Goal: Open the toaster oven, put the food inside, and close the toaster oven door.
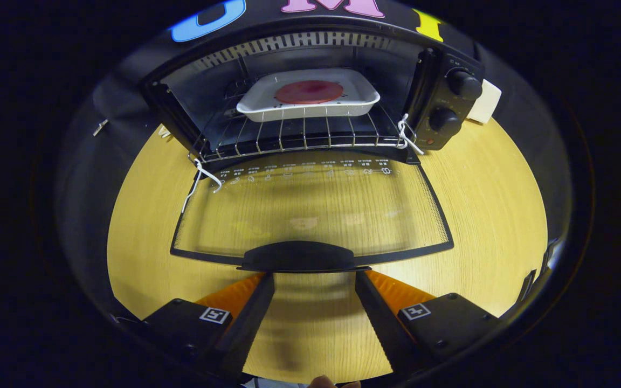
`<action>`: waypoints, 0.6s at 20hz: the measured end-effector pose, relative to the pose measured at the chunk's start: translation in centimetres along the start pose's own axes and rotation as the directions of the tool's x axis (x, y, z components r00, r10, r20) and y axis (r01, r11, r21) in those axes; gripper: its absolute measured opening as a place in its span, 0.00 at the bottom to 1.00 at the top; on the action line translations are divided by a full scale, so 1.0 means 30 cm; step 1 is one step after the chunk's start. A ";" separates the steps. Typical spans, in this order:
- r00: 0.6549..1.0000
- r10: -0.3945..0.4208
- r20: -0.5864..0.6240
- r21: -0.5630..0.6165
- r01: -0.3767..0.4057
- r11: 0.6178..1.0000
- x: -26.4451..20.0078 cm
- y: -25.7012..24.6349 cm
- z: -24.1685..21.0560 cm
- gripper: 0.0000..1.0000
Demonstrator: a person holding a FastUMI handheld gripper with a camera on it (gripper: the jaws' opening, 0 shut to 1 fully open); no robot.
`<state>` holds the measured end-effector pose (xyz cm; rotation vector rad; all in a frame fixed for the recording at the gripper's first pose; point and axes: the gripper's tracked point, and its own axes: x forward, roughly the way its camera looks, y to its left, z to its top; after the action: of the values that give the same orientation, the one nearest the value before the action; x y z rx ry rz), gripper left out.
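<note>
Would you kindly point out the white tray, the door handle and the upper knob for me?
white tray (365, 97): gripper view, on its right rim.
door handle (297, 256): gripper view, middle of the handle, just ahead of the fingers.
upper knob (463, 84): gripper view, the knob's face.

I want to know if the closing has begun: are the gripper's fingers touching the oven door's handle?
Cannot tell. In the gripper view the open gripper has its fingertips right at the door handle, with no plain gap or contact.
</note>
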<state>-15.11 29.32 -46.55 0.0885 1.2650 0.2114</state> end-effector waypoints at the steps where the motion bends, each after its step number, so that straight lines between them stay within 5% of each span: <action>1: 1.000 0.007 0.017 -0.002 -0.007 1.000 -0.015 0.001 0.005 0.99; 12: 0.966 0.107 0.234 0.004 -0.111 0.994 -0.231 0.024 0.170 0.99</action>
<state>-12.31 28.84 -38.42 0.1929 1.0280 0.2769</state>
